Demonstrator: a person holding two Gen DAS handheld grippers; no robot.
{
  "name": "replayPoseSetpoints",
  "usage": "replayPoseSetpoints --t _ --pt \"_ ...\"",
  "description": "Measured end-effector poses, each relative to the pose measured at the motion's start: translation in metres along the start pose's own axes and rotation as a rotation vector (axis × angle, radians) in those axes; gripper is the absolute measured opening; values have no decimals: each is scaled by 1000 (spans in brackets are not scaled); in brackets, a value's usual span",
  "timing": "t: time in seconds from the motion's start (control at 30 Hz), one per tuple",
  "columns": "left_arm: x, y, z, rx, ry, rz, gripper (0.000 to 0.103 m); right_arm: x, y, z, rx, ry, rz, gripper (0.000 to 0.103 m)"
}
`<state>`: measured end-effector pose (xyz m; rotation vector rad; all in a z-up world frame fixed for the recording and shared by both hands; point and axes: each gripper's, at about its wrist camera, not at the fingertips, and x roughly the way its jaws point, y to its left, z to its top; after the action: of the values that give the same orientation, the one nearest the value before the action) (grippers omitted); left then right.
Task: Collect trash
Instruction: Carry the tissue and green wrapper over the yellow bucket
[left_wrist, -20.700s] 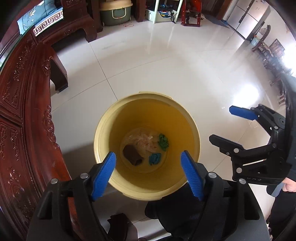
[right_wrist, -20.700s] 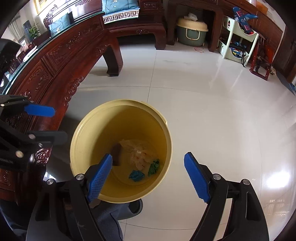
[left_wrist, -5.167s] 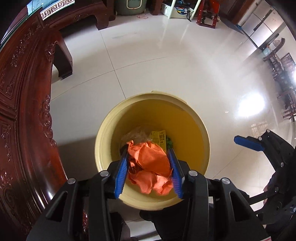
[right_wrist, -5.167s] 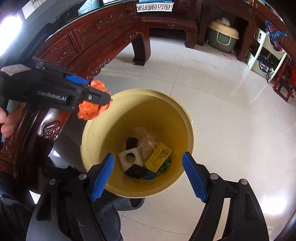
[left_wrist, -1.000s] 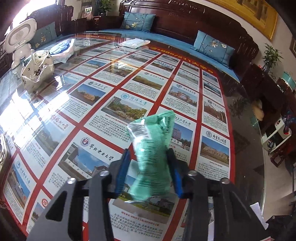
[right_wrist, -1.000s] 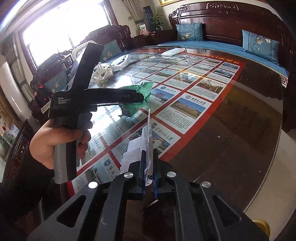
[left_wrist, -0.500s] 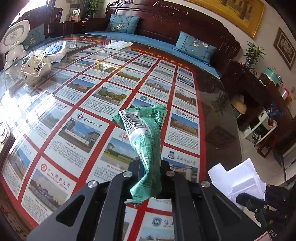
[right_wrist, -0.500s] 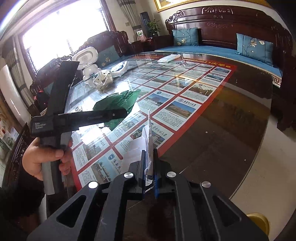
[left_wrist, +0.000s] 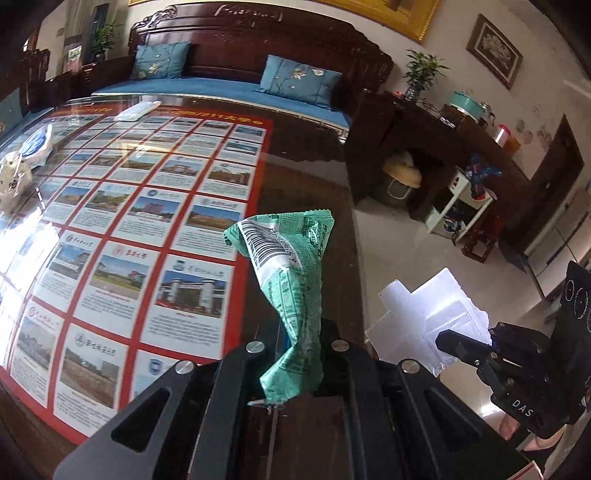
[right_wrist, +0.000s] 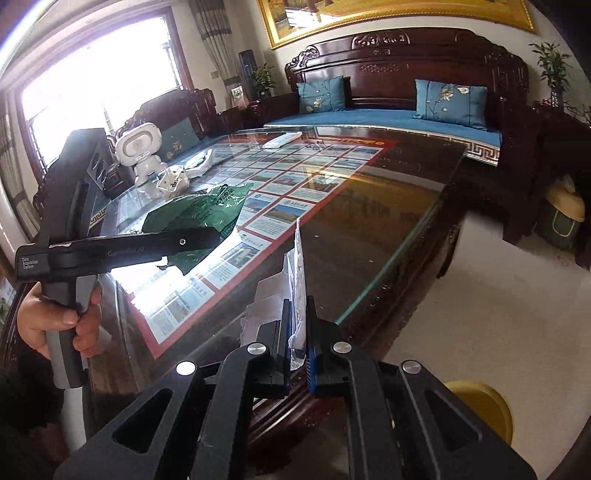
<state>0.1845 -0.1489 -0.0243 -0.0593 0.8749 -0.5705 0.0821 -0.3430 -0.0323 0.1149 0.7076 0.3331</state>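
Observation:
My left gripper (left_wrist: 295, 341) is shut on a crumpled green snack wrapper (left_wrist: 291, 280) and holds it above the glass-topped table near its right edge. The wrapper (right_wrist: 199, 214) and the left gripper (right_wrist: 207, 236) also show in the right wrist view. My right gripper (right_wrist: 297, 332) is shut on a white piece of paper or foam (right_wrist: 297, 266), seen edge-on. The same white piece (left_wrist: 428, 314) shows in the left wrist view, held over the floor beside the table by the right gripper (left_wrist: 461, 343). The yellow trash bucket (right_wrist: 484, 406) stands on the floor at lower right.
The table (left_wrist: 310, 177) carries a red poster of photo cards (left_wrist: 122, 229) under glass. A white toy robot (right_wrist: 142, 155) and a white cloth bag (right_wrist: 173, 181) stand at its far side. A dark wooden sofa (right_wrist: 399, 107) with blue cushions is behind. Pale tiled floor (right_wrist: 480, 295) lies to the right.
Both grippers have swung right, toward the table's edge and the floor, each still holding its item. The yellow bucket shows more at lower right of the right wrist view.

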Motion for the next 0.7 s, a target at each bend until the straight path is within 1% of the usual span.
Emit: replayPoseSetpoints --t 0.17,0.3,0.53,0.7 --pt "21 -56 -7 92 44 -58 6 -33 -32 -22 51 -13 -71 7" --pt "45 -103 -19 174 95 -92 6 -55 -58 -41 96 -14 -118 7" --pt "89 -172 -38 300 202 -150 6 -83 -106 -75 176 7 -204 7" --pt "124 -211 -50 381 277 -161 6 -93 -136 -101 229 40 -256 7"
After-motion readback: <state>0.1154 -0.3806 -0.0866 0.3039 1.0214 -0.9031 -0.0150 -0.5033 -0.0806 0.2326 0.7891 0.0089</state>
